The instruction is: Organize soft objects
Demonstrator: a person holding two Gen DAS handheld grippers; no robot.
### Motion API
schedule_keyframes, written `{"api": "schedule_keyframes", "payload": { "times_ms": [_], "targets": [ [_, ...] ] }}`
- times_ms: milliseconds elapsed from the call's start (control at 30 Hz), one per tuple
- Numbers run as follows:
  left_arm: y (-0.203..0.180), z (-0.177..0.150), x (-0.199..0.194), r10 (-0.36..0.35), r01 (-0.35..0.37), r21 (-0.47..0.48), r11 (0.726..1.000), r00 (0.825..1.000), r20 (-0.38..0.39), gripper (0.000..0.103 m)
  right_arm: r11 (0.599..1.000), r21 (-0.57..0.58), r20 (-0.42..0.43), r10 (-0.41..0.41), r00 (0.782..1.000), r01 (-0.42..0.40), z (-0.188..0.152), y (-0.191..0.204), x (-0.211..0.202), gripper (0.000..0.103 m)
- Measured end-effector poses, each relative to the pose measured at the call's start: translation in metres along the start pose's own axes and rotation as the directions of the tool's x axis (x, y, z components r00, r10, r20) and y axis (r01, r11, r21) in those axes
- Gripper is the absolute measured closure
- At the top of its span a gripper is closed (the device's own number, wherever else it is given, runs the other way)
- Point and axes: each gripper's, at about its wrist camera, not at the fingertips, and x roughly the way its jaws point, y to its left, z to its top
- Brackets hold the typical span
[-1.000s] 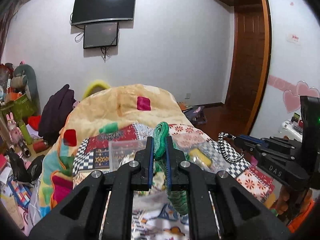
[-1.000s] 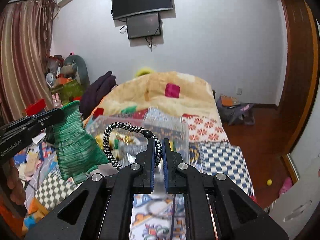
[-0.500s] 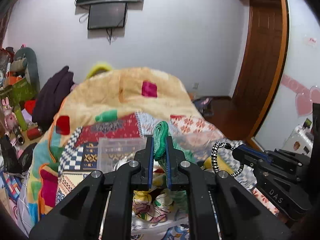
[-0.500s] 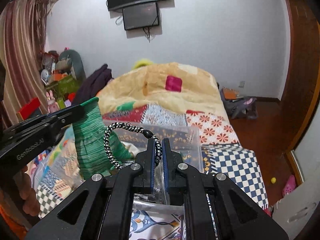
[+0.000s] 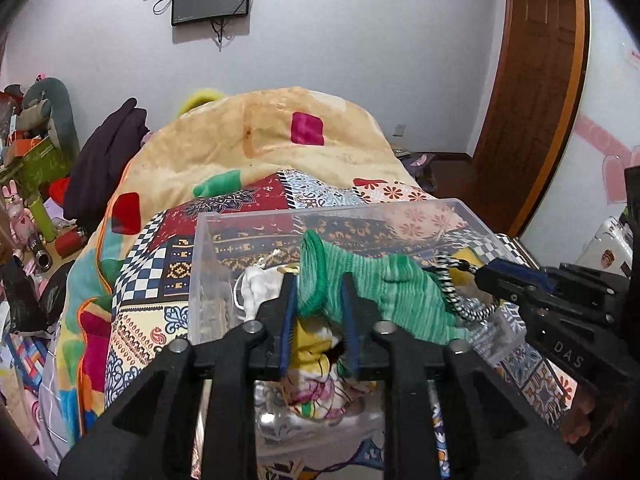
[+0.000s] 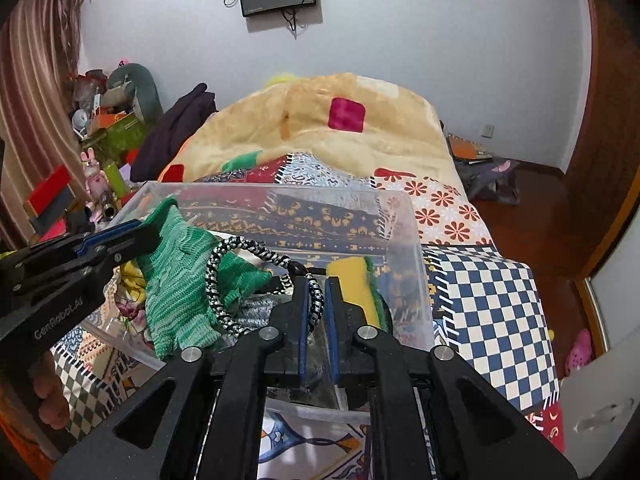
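Note:
A clear plastic box (image 5: 208, 256) (image 6: 404, 216) sits on the patterned bed. My left gripper (image 5: 318, 284) has its jaws parted; the green knitted glove (image 5: 400, 296) (image 6: 176, 280) lies between them and drapes over the box's contents. My right gripper (image 6: 316, 284) has eased apart a little around the black-and-white braided hair tie (image 6: 240, 248) (image 5: 452, 296), which rests over the box. Inside the box are a yellow sponge (image 6: 348, 280), a white cloth item (image 5: 256, 284) and a printed fabric (image 5: 316, 384).
A beige blanket (image 5: 280, 136) is heaped at the bed's far end. Clutter and toys (image 5: 32, 168) crowd the floor on the left. A wooden door (image 5: 532, 80) stands at the right, with floor space (image 6: 520, 216) beside the bed.
Both grippers came down over the clear box. The left jaws opened, and the glove sagged onto the contents. The right jaws widened slightly around the hair tie.

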Motion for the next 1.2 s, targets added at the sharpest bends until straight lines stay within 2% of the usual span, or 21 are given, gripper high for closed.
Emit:
{"api": "schedule_keyframes", "payload": {
  "times_ms": [67, 100, 167, 333, 433, 667, 767, 833, 933, 967, 1067, 1167, 1200],
  "targets": [
    [0.000, -0.001, -0.007, -0.010, 0.010, -0.003, 1.000, 1.000, 0.006, 0.064, 1.000, 0.005, 0.013, 0.010, 1.000, -0.010, 0.000, -0.002, -0.005, 0.077],
    [-0.001, -0.001, -0.011, -0.011, 0.011, -0.002, 1.000, 1.000, 0.012, 0.062, 1.000, 0.003, 0.023, 0.011, 1.000, -0.011, 0.000, -0.002, -0.009, 0.072],
    [-0.002, -0.001, -0.021, -0.008, 0.008, 0.004, 1.000, 1.000, 0.027, 0.058, 1.000, -0.008, 0.042, 0.011, 0.999, -0.011, 0.001, 0.000, -0.018, 0.069],
    [-0.006, 0.002, -0.051, -0.017, 0.015, 0.019, 1.000, 0.997, 0.075, 0.057, 0.999, -0.026, 0.097, 0.025, 0.995, -0.023, 0.005, 0.004, -0.042, 0.066],
    [-0.009, 0.005, -0.073, -0.019, 0.016, 0.021, 1.000, 0.992, 0.126, 0.050, 0.999, -0.039, 0.141, 0.032, 0.990, -0.026, 0.009, 0.009, -0.060, 0.066],
    [-0.019, 0.015, -0.129, -0.033, 0.025, 0.035, 0.999, 0.965, 0.261, 0.040, 0.998, -0.065, 0.260, 0.042, 0.965, -0.026, 0.017, 0.019, -0.105, 0.063],
    [-0.023, 0.015, -0.148, -0.031, 0.021, 0.035, 0.999, 0.950, 0.309, 0.030, 0.998, -0.063, 0.316, 0.048, 0.948, -0.029, 0.018, 0.020, -0.122, 0.046],
    [-0.026, 0.014, -0.160, -0.030, 0.017, 0.040, 0.999, 0.941, 0.337, 0.028, 0.998, -0.061, 0.345, 0.048, 0.937, -0.029, 0.017, 0.021, -0.131, 0.038],
    [-0.027, 0.013, -0.173, -0.029, 0.017, 0.035, 0.999, 0.931, 0.365, 0.009, 0.998, -0.057, 0.384, 0.054, 0.922, -0.035, 0.017, 0.020, -0.144, 0.024],
    [-0.027, 0.012, -0.176, -0.027, 0.015, 0.034, 0.999, 0.927, 0.375, 0.007, 0.998, -0.055, 0.396, 0.054, 0.917, -0.035, 0.017, 0.020, -0.148, 0.019],
    [-0.029, 0.010, -0.186, -0.016, 0.000, 0.039, 0.999, 0.917, 0.398, 0.004, 0.997, -0.062, 0.422, 0.066, 0.904, -0.044, 0.016, 0.022, -0.157, 0.015],
    [-0.028, 0.009, -0.192, -0.015, 0.001, 0.035, 0.999, 0.912, 0.410, 0.001, 0.997, -0.062, 0.444, 0.066, 0.893, -0.043, 0.013, 0.023, -0.162, 0.000],
    [-0.029, 0.008, -0.193, -0.015, 0.000, 0.035, 0.999, 0.911, 0.412, 0.001, 0.997, -0.062, 0.454, 0.063, 0.889, -0.039, 0.013, 0.024, -0.163, 0.000]
  ]
}}
